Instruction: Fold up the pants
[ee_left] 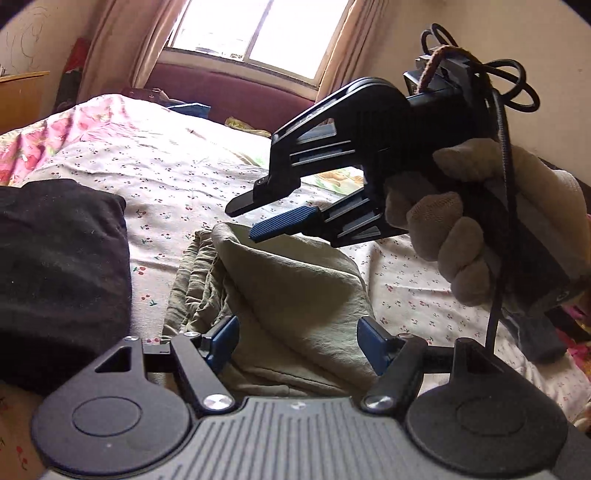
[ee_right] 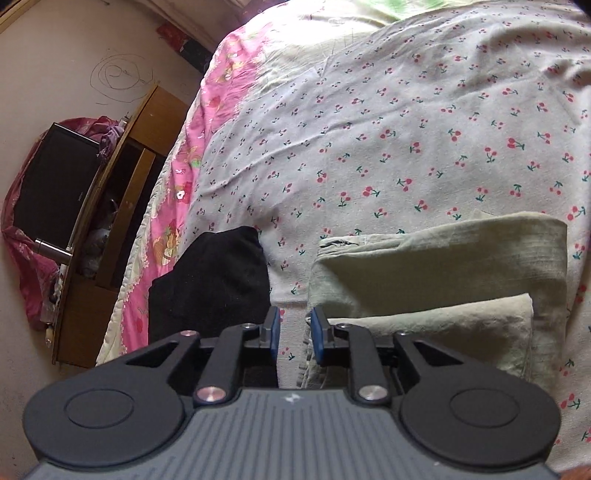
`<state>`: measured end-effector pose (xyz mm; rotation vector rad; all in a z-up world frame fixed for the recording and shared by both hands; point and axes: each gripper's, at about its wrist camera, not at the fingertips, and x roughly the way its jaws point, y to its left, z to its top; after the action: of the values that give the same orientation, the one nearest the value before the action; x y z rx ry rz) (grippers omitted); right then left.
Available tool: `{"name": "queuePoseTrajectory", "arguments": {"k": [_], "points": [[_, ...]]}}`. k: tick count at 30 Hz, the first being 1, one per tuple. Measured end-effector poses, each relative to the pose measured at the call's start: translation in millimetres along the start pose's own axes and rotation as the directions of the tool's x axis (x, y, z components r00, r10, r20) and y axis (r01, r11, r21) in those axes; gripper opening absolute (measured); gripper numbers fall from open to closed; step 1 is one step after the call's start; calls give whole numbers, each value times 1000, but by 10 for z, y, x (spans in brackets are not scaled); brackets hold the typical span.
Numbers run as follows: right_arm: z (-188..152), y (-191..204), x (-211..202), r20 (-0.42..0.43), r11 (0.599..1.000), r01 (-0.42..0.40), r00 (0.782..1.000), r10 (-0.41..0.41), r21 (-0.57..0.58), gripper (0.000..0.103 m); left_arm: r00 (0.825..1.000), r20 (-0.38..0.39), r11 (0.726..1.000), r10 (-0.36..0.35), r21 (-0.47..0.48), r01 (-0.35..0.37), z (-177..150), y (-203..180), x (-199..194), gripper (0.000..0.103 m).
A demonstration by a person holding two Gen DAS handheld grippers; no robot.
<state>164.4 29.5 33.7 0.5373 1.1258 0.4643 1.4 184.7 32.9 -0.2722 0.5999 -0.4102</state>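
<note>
Two garments lie on the bed [ee_right: 406, 122], whose cherry-print sheet fills most of both views, with a pink floral quilt [ee_right: 221, 92] along its edge. We see the olive-green pants [ee_right: 436, 273] folded into a stacked rectangle near the bed's near side, a smaller folded layer on top. Just beside them, apart by a strip of sheet, sits a dark black garment [ee_right: 214, 280], also folded.

Beyond the bed, in the left wrist view, a window [ee_left: 258, 29] with pale curtains glows above a maroon headboard [ee_left: 229, 86]. In the right wrist view we find a wooden cabinet [ee_right: 122, 206] against the wall, its open shelf holding clutter too dim to tell, and a dark screen [ee_right: 55, 184] draped in pink cloth.

We hold the left gripper [ee_left: 297, 345] above the pants with its jaws spread wide and nothing between them. The right gripper [ee_right: 294, 334], held in a gloved hand [ee_left: 480, 236], hangs over the pants' edge, its jaws parted a little and gripping nothing; its cable [ee_left: 502, 184] loops behind it. Nothing stands between either gripper and the pants.
</note>
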Motion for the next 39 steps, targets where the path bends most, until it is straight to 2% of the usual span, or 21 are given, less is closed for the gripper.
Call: {"name": "queuePoseTrajectory", "arguments": {"k": [2,5,7,8,10,12,15,17,20,21,25,26,27,29,30,31,32,34,35,37,39], "points": [[-4,13,-105,5,999,-10,1000,10,-33,29,1000,-5,1000,6,-4,-6,-5,10,4,83],[-7,8,-286,91,986,68,994,-54,-153,31,1000,-8,1000,15,7,-15,-3,-24,-11,83],[20,-87,-323,124,966,107,989,-79,-237,38,1000,-11,1000,23,21,-23,-13,-61,-21,83],[43,-167,-307,115,954,108,990,-79,-278,43,999,-16,999,28,30,-27,-19,-89,-36,83],[60,-348,-251,83,935,124,991,-102,-333,43,999,-20,998,39,45,-38,-25,-130,-68,83],[69,-553,-203,46,942,119,993,-110,-315,43,999,-25,998,48,52,-47,-29,-151,-86,83],[42,-856,-199,7,969,42,999,-41,-243,44,998,-35,997,59,59,-57,-35,-170,-80,83],[2,-954,-254,-8,984,-35,999,34,-175,44,997,-41,996,64,67,-61,-32,-182,-70,83],[-116,-915,-328,-77,977,-172,984,163,-123,44,996,-46,994,70,88,-66,-36,-196,-90,83],[-174,-878,-327,-111,971,-218,972,207,-96,44,996,-46,993,75,94,-70,-43,-195,-100,83],[-419,-608,-207,-224,915,-404,890,398,19,44,994,-63,992,86,101,-79,-93,-165,-191,83],[-450,-507,-206,-233,910,-415,885,403,-6,44,994,-67,992,90,95,-83,-103,-161,-215,83],[-458,-415,-245,-217,911,-409,895,389,-53,44,993,-67,992,93,90,-86,-109,-166,-236,83],[-393,-312,-385,-147,920,-350,933,327,-178,43,994,-63,994,88,73,-84,-108,-187,-247,83],[-345,-299,-441,-109,926,-298,954,280,-231,44,995,-60,995,81,67,-77,-103,-204,-238,83],[-259,-318,-498,-53,930,-209,978,203,-303,44,996,-55,996,71,66,-67,-93,-235,-220,83],[-191,-353,-515,-19,925,-140,990,142,-353,45,997,-50,996,62,69,-59,-78,-268,-196,83],[-27,-514,-499,25,909,-14,999,27,-417,45,998,-45,996,49,76,-45,-57,-322,-164,83],[30,-577,-466,18,903,15,1000,-8,-428,45,998,-44,996,38,83,-34,-46,-355,-149,83],[106,-729,-368,-64,895,-1,997,-31,-447,45,998,-48,995,30,94,-26,-38,-391,-131,83],[81,-778,-289,-106,869,-15,993,-44,-494,45,998,-58,995,29,100,-23,-42,-412,-105,83]]}}
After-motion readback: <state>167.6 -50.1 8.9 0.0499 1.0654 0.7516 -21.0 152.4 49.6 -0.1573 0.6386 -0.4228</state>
